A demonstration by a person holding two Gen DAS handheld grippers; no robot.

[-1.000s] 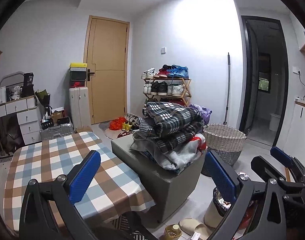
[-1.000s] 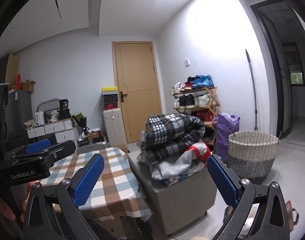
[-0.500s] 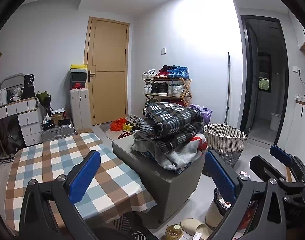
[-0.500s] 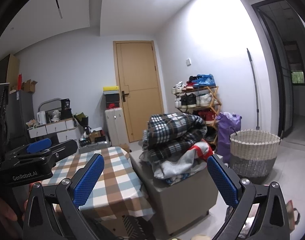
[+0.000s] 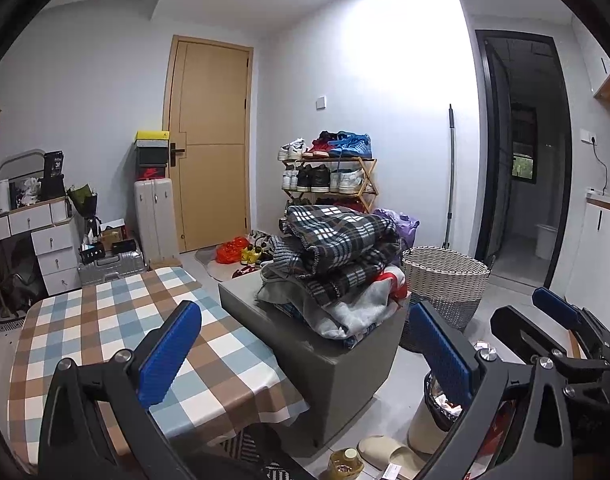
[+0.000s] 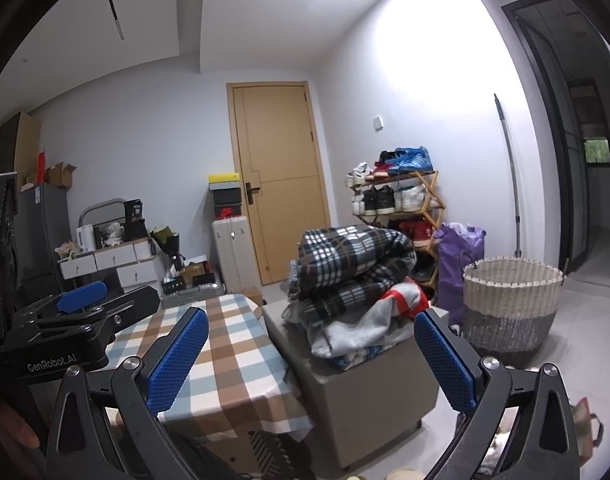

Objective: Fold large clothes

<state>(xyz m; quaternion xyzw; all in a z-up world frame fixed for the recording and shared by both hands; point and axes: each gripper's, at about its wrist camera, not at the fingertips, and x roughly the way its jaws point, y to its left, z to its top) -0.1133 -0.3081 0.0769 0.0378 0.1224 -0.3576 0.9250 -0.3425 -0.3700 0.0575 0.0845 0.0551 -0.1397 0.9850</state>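
Note:
A heap of clothes [image 5: 337, 268] [image 6: 357, 288], topped by a dark plaid garment over grey and red pieces, rests on a grey box-shaped ottoman [image 5: 329, 368] [image 6: 369, 408]. Beside it stands a table with a checked blue, brown and white cloth [image 5: 105, 344] [image 6: 233, 356]. My left gripper [image 5: 305, 348] hangs open in the air, well short of the heap, nothing between its blue pads. My right gripper [image 6: 311, 356] is open too and holds nothing. Each gripper also shows at the edge of the other's view.
A woven laundry basket [image 5: 445, 280] [image 6: 509, 312] stands right of the ottoman. Behind are a shoe rack [image 5: 329, 176], a wooden door [image 5: 209, 140], a white suitcase [image 5: 155, 216] and drawers [image 5: 45, 248]. Slippers [image 5: 389, 452] and a small bin [image 5: 437, 412] lie on the floor near me.
Both views have shifted only slightly; the heap sits a touch further right in the right wrist view. Both grippers stay open, and nothing has been picked up.

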